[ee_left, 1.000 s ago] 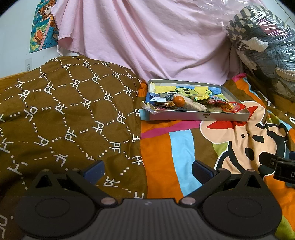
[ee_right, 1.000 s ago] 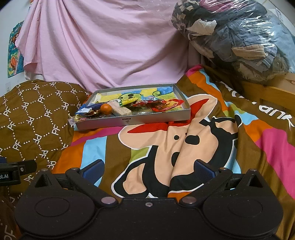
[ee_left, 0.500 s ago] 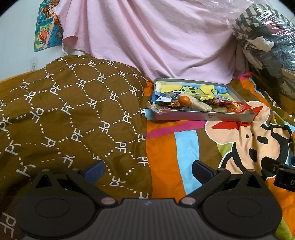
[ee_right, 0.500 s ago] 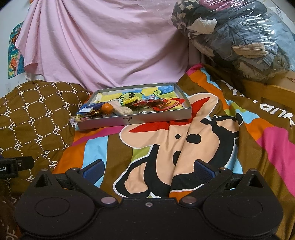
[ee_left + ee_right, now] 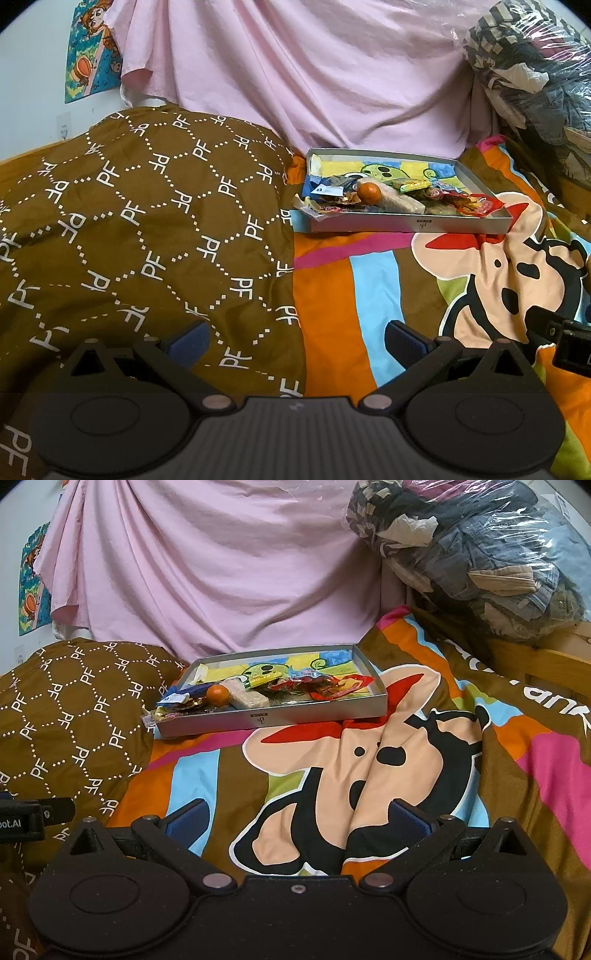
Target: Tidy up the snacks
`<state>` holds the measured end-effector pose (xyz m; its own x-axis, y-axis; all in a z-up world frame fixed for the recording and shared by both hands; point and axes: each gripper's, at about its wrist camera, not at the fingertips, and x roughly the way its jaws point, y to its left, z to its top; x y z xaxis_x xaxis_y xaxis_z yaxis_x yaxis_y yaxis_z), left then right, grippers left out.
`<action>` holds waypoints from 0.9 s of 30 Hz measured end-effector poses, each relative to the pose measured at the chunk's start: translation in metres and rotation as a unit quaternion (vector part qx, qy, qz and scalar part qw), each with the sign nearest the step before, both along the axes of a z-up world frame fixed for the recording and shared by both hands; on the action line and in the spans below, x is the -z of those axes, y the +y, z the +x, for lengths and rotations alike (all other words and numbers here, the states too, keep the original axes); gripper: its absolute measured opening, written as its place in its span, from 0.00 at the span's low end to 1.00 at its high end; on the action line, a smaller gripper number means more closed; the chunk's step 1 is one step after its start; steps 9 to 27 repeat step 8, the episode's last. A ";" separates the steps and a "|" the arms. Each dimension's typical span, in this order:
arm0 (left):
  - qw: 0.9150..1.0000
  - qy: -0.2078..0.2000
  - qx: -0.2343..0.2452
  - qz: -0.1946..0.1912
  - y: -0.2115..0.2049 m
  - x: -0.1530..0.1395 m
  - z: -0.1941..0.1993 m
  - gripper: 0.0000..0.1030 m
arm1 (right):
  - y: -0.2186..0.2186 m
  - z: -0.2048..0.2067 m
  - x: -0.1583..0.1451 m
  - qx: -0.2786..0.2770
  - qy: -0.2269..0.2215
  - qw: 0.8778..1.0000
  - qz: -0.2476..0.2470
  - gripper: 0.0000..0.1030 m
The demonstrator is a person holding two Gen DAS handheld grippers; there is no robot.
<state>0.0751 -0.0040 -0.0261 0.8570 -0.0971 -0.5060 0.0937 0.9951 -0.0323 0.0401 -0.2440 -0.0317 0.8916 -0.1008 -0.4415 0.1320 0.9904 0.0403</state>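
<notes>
A shallow grey tray lies on the bed, holding several wrapped snacks, a small orange and a pale snack bar. Some wrappers hang over its left end. My left gripper is open and empty, low over the bedding, well short of the tray. My right gripper is open and empty, also well short of the tray, over the cartoon print. Each gripper shows at the edge of the other's view.
A brown patterned quilt bulges on the left. A striped cartoon blanket covers the bed. Pink cloth hangs behind the tray. A plastic bag of clothes sits at the back right on a wooden frame.
The left view has shifted so the tray sits further right and a little nearer. The right gripper has barely moved. Both grippers stay open.
</notes>
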 end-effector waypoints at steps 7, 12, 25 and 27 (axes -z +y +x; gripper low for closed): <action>1.000 -0.003 0.002 0.000 0.000 0.000 0.000 1.00 | -0.001 0.000 0.000 -0.001 0.000 1.000 0.001 0.99; 1.000 -0.002 0.002 0.000 0.000 0.000 0.000 1.00 | 0.000 0.000 0.001 -0.001 0.001 1.000 0.000 0.99; 1.000 -0.002 0.002 0.000 0.000 0.000 0.000 1.00 | 0.000 0.000 0.001 -0.001 0.001 1.000 0.000 0.99; 1.000 -0.002 0.002 0.000 0.000 0.000 0.000 1.00 | 0.000 0.000 0.001 -0.001 0.001 1.000 0.000 0.99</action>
